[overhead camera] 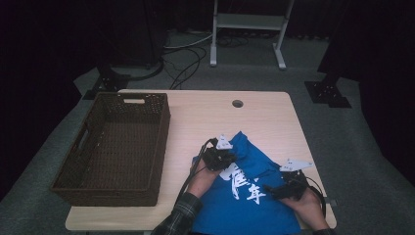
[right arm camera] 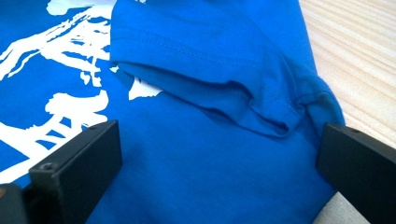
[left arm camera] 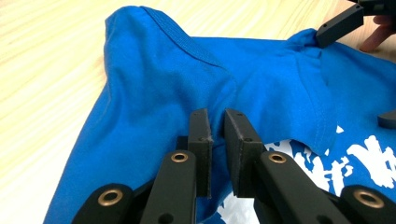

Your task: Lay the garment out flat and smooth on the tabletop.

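Shirt [overhead camera: 254,196]: blue, flat on counter [overhead camera: 195,122], at five o'clock.
Left tool [left arm camera: 218,122]: narrow, pinching a shirt fold.
Right tool [right arm camera: 219,154]: wide, straddling the sleeve hem, nothing held.
Basket [overhead camera: 78,147]: nine o'clock of the shirt, nearer the left hand.

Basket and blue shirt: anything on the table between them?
Nothing. In the high view the stretch of table between the wicker basket and the blue shirt is bare light wood; only the left gripper sits at the shirt's near edge.
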{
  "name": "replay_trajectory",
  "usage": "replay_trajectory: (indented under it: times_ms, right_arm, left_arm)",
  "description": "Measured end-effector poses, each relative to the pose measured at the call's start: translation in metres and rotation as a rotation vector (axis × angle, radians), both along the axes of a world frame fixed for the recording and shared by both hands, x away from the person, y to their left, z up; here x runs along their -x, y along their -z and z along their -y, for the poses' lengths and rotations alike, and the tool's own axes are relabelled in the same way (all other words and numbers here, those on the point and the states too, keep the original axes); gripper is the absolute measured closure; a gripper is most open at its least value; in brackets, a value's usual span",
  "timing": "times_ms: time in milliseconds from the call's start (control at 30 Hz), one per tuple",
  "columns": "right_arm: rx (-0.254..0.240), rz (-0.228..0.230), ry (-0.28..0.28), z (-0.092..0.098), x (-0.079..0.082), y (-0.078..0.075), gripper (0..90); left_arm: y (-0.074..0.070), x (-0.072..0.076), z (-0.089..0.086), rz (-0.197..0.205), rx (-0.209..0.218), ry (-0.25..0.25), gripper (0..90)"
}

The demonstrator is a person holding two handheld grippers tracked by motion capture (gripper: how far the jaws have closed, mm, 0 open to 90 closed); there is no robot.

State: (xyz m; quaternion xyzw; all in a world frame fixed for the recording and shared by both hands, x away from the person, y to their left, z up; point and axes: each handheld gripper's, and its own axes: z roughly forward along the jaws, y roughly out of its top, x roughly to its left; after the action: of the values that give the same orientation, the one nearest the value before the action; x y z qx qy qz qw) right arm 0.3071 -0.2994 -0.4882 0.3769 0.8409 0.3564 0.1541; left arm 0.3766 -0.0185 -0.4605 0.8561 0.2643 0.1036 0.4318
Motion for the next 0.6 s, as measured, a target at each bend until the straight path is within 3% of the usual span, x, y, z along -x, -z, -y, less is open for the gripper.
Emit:
replay_trajectory:
  times_ms: [600]
  right_arm:
    - [0.0, 0.0, 0.0, 0.0, 0.0, 0.0, 0.0]
  left_arm:
    - [-0.0075, -0.0068, -0.0097, 0.026, 0.018, -0.024, 82.5]
